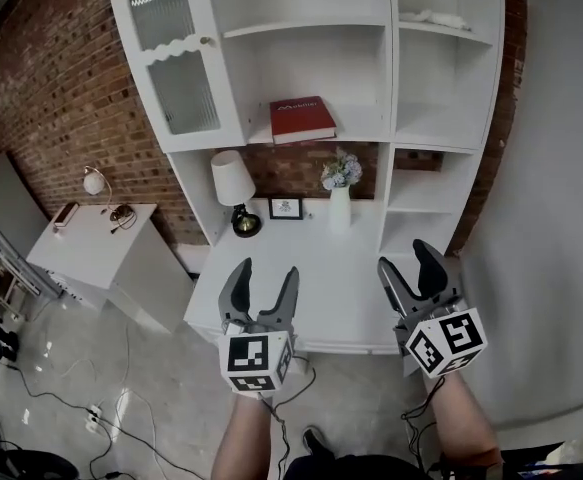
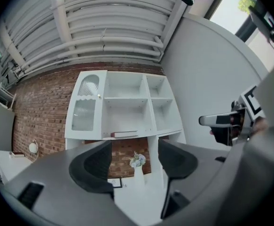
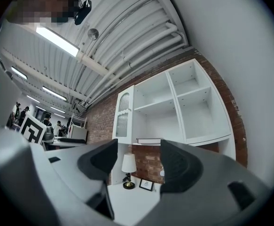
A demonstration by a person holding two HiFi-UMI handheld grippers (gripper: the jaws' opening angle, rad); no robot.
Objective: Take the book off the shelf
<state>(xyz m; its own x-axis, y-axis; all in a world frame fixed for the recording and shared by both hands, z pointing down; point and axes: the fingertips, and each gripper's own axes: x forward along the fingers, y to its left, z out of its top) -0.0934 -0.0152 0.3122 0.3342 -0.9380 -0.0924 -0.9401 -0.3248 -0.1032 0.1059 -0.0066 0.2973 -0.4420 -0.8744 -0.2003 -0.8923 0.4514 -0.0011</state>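
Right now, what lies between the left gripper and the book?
Head view: bare desk, then the framed picture, lamp and vase flanking it, below the book.

Light was bright and even, with soft shadows. Ceiling strip lights [image 3: 57,40] glared at upper left of the right gripper view; both gripper views curved strongly, with black corners.

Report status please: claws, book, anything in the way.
Left claw open, empty. Right claw open, empty. Red book flat on shelf, untouched. Lamp and vase stand lower, not blocking.
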